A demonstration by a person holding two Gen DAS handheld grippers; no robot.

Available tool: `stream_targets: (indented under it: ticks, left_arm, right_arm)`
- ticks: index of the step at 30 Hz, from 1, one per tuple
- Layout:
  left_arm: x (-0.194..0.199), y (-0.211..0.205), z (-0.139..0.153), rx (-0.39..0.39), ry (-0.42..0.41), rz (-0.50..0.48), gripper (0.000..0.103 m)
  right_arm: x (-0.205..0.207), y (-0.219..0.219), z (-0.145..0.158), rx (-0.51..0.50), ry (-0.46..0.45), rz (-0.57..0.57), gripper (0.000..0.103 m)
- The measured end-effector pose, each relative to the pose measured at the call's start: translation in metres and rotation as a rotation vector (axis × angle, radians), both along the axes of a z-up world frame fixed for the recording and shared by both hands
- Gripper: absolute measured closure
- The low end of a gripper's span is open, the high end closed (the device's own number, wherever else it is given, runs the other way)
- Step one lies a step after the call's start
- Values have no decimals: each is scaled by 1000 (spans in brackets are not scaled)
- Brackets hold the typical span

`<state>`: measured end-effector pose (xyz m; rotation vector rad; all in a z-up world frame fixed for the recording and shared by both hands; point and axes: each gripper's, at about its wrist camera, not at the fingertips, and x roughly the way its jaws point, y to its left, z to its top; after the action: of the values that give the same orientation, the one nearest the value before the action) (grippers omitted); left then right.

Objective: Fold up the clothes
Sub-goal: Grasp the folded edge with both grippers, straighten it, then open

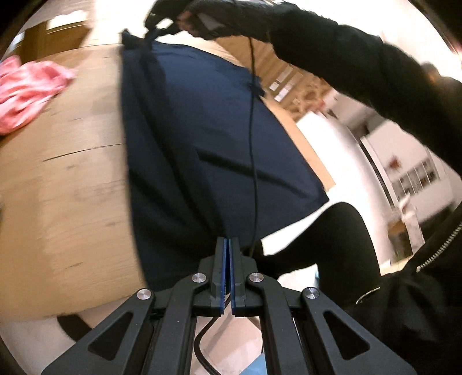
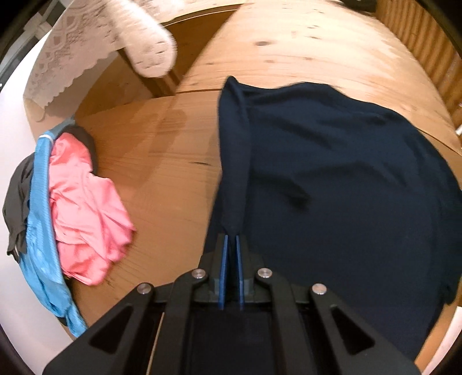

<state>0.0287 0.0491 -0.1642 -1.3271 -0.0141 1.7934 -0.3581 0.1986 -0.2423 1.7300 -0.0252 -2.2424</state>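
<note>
A navy garment [image 1: 187, 144] hangs stretched between both grippers, above the wooden table [image 1: 72, 187]. My left gripper [image 1: 229, 242] is shut on its near edge. At the far corner the cloth bunches under a gloved hand [image 1: 208, 23] that carries the other gripper. In the right wrist view my right gripper [image 2: 231, 238] is shut on a raised fold of the same navy garment [image 2: 346, 187]. The rest of the garment lies spread to the right on the table [image 2: 173, 173].
A crumpled pink garment [image 2: 86, 207] lies at the table's left edge beside a light blue one [image 2: 40, 230] and a black one [image 2: 17, 202]; the pink garment [image 1: 29, 89] also shows far left. A lace cloth [image 2: 86, 37] hangs at top left. A thin black cable [image 1: 254, 144] crosses the navy cloth.
</note>
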Motion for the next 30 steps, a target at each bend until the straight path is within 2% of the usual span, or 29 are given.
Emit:
stream_targets:
  ticks: [6, 10, 14, 16, 19, 23, 26, 30]
  left_arm:
    - [3, 54, -23, -11, -36, -70, 101]
    - [5, 58, -36, -75, -92, -55, 95]
    - [14, 14, -18, -93, -48, 18, 72]
    - [12, -18, -21, -110, -61, 90, 71]
    - [6, -51, -33, -136, -100, 182, 71]
    - [-3, -49, -52, -154, -117, 193, 72]
    - [-9, -33, -60, -151, -132, 169, 69]
    - [-15, -22, -67, -157, -134, 152, 68]
  right_arm:
    - [-2, 43, -21, 50, -1, -61, 97]
    - [-6, 51, -43, 115, 1, -75, 93]
    - [0, 55, -34, 134, 55, -56, 87]
    - [11, 58, -21, 114, 88, -49, 85]
    - [30, 51, -13, 74, 86, 4, 84]
    - [74, 45, -7, 30, 44, 94, 84]
    - [107, 47, -1, -8, 22, 148, 84]
    - [131, 61, 5, 2, 16, 167, 83]
